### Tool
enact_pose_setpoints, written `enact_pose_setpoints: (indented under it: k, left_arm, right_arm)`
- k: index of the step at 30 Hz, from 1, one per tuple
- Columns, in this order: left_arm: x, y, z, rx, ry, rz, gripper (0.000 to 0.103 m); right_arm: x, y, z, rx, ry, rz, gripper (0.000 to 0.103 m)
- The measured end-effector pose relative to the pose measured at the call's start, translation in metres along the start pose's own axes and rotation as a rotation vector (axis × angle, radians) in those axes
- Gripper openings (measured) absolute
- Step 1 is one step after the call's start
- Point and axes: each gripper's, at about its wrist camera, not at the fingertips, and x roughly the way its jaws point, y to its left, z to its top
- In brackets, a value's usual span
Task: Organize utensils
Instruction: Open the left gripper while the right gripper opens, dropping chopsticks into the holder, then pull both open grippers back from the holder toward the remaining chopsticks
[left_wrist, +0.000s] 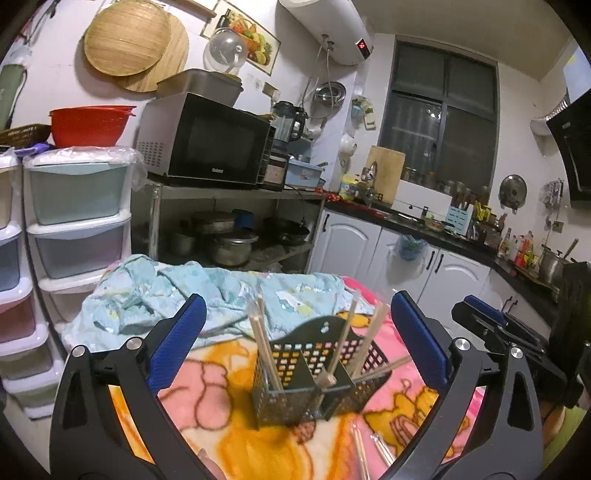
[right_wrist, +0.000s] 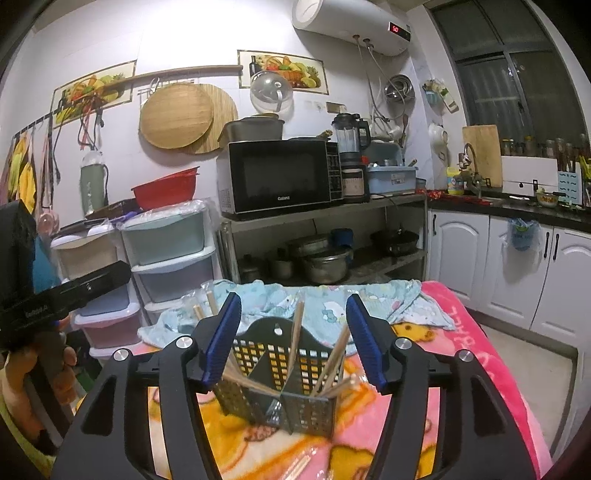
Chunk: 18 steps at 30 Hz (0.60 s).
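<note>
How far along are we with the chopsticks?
Several chopsticks already stand in the black basket. Both tongs, left and right, are open and hold nothing. A few chopsticks still lie on the blanket in front.

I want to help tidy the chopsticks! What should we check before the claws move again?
1. Left claw open with nothing in it: ok.
2. Right claw open with nothing in it: ok.
3. Black basket standing upright on the pink blanket: ok.
4. Chopsticks already in the basket lean outward and may block the way in: not ok.
5. Loose chopsticks on the blanket in front of the basket, within sight to pick next: ok.
6. Whether the basket will stay steady on the soft blanket: cannot tell.
</note>
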Motion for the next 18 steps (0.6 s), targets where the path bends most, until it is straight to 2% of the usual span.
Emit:
enact_pose_setpoints:
  k: [12, 18]
  left_arm:
    - [-0.011, -0.016, -0.022, 0.007, 0.050, -0.043, 0.092]
    - [-0.008, -0.026, -0.040, 0.014, 0.112, -0.072, 0.092]
  right_arm:
    - [-0.030, -0.005, -0.009, -0.014, 0.034, -0.030, 0.062]
    - [-0.040, -0.016, -0.021, -0.024, 0.082, -0.047, 0.063]
